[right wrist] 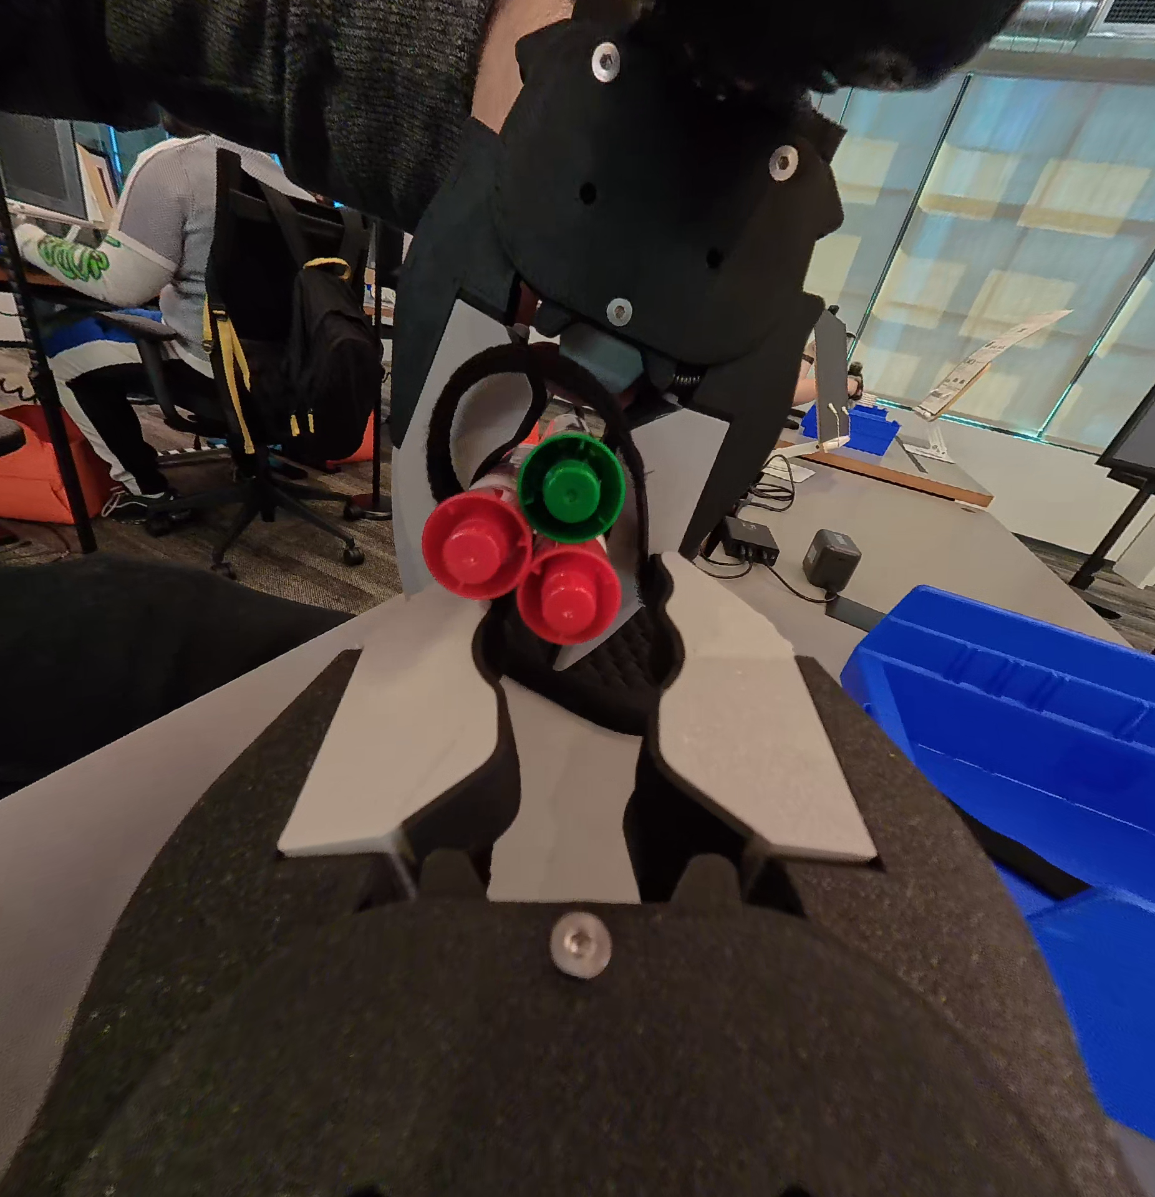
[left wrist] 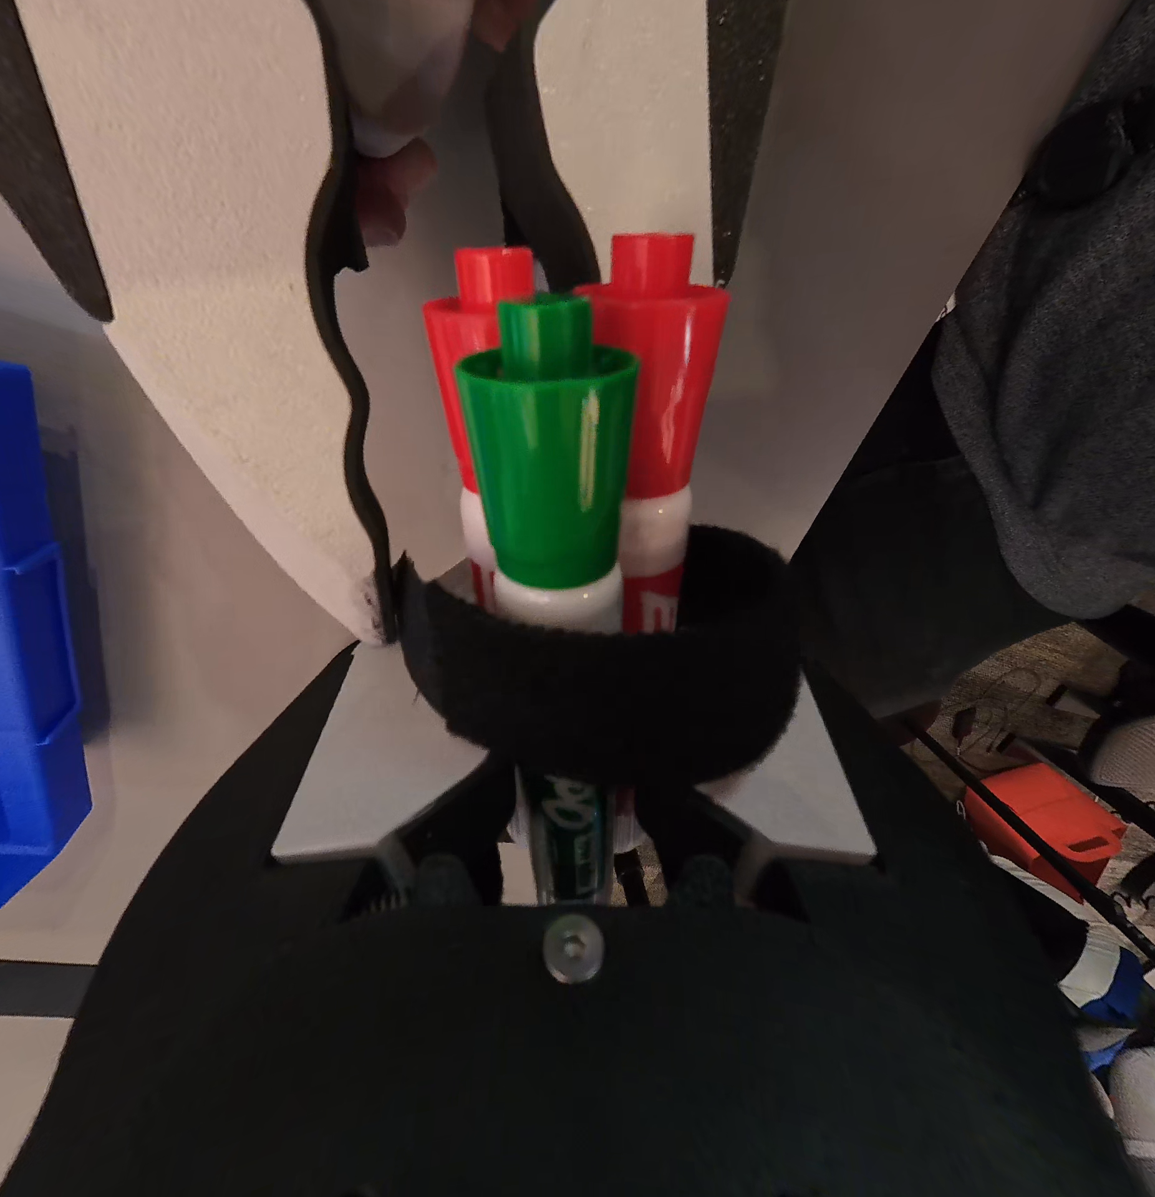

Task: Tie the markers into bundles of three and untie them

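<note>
jaws around markers point(left wrist: 549, 466), strap point(left wrist: 601, 686)

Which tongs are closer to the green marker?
Left. The left tongs grip the green marker with the bundle. The right tongs sit beyond the cap ends, not touching it.

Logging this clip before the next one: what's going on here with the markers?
The left gripper holds three markers, one green marker and two red markers, by their barrels, caps pointing at the right gripper. A black hook-and-loop strap loops loosely around them. The right gripper is closed on the strap's free end, so the bundle is mid-tying or mid-untying; which, I cannot tell.
</note>
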`<state>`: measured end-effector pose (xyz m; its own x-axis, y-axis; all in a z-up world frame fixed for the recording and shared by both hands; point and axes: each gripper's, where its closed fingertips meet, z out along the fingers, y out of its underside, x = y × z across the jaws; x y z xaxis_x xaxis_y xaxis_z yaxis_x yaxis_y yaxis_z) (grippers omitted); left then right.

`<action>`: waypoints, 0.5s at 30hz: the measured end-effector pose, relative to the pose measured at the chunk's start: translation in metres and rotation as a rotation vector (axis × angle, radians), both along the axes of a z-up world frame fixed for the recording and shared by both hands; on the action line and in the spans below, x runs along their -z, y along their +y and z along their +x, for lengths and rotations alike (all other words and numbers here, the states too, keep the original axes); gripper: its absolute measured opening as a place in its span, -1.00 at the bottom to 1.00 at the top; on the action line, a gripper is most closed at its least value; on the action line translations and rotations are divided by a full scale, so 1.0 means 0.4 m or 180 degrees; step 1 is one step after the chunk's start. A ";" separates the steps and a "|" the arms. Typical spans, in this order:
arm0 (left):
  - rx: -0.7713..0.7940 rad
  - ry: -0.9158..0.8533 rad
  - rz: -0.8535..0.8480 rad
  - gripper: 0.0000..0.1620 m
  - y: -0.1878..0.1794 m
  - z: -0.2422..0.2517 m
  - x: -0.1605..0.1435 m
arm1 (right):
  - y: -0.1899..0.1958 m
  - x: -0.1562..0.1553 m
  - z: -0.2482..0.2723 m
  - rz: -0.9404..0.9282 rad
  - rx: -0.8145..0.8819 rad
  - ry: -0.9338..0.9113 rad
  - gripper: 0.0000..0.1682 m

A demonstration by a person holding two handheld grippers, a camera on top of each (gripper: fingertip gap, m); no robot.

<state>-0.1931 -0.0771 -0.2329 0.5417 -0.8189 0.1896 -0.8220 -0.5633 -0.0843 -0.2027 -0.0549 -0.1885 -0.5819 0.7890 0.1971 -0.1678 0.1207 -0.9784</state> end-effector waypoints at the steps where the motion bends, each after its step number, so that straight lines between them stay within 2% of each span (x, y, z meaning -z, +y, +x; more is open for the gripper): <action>1: 0.0000 0.0001 -0.0007 -0.46 -0.001 -0.001 0.000 | 0.001 0.001 -0.002 -0.0012 0.0007 -0.0009 -0.50; 6: -0.0023 -0.0019 -0.0056 -0.47 -0.005 -0.002 0.006 | 0.001 0.005 -0.003 -0.0070 -0.0014 -0.0049 -0.42; 8: -0.0024 -0.0009 -0.0095 0.17 -0.009 -0.004 0.010 | 0.000 0.010 -0.006 -0.0107 0.0003 -0.0097 -0.36; 9: -0.0027 -0.0014 -0.0104 0.17 -0.010 -0.005 0.010 | -0.001 0.011 -0.005 -0.0138 -0.0016 -0.0105 -0.36; 12: -0.0049 -0.0043 -0.0126 0.34 -0.009 -0.005 0.009 | 0.007 0.015 -0.013 -0.0234 0.0029 -0.0177 -0.30; 15: -0.0049 -0.0050 -0.0171 0.33 -0.011 -0.007 0.013 | 0.012 0.020 -0.020 -0.0362 0.0058 -0.0250 -0.20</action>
<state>-0.1958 -0.0814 -0.2382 0.5507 -0.7989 0.2417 -0.8120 -0.5798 -0.0663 -0.2108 -0.0499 -0.1965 -0.5775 0.8141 0.0603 -0.0889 0.0107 -0.9960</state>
